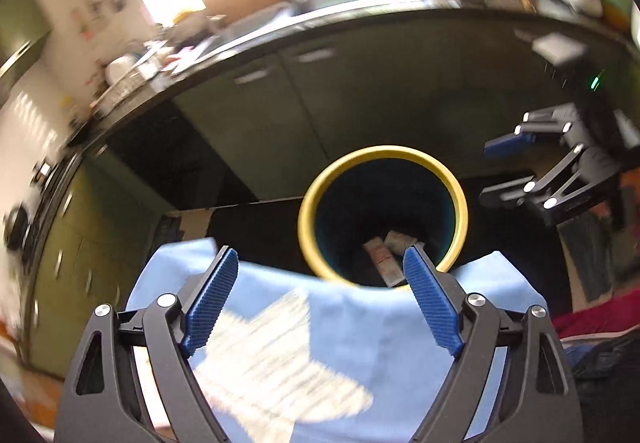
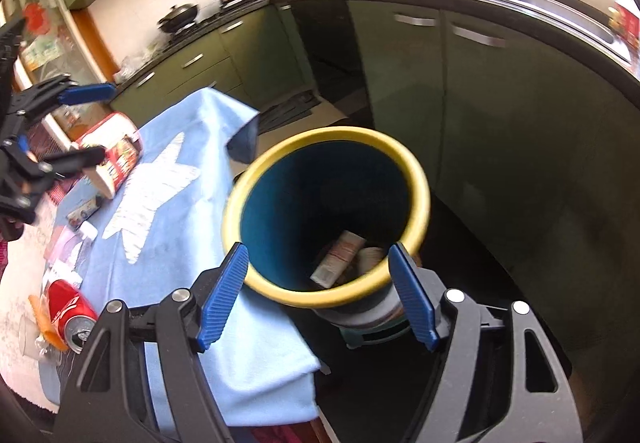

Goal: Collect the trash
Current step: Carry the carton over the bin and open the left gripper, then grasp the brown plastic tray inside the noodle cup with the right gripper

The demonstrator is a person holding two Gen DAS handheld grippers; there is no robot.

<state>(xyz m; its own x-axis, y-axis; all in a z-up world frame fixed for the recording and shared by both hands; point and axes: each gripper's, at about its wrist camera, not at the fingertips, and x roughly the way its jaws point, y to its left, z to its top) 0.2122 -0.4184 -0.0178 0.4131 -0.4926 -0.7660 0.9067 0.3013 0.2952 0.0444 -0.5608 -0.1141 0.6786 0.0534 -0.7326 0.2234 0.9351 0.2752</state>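
Observation:
A blue trash bin with a yellow rim (image 1: 460,203) (image 2: 420,179) stands beside the table covered by a light blue cloth (image 1: 360,343) (image 2: 192,243). Boxes of trash (image 1: 386,255) (image 2: 340,255) lie at its bottom. My left gripper (image 1: 320,295) is open and empty above the cloth, facing the bin. My right gripper (image 2: 316,295) is open and empty just above the bin's near rim; it also shows in the left wrist view (image 1: 504,171). On the table lie a red soda can (image 2: 70,313), a red-and-white carton (image 2: 114,159), a clear bottle (image 2: 78,247) and wrappers (image 2: 48,323).
Green kitchen cabinets (image 2: 500,115) under a dark counter (image 1: 360,23) run behind the bin. A stove with pans (image 2: 180,17) is at the far left. The left gripper shows at the left edge of the right wrist view (image 2: 86,123), over the carton. A clear cup (image 2: 28,335) stands near the can.

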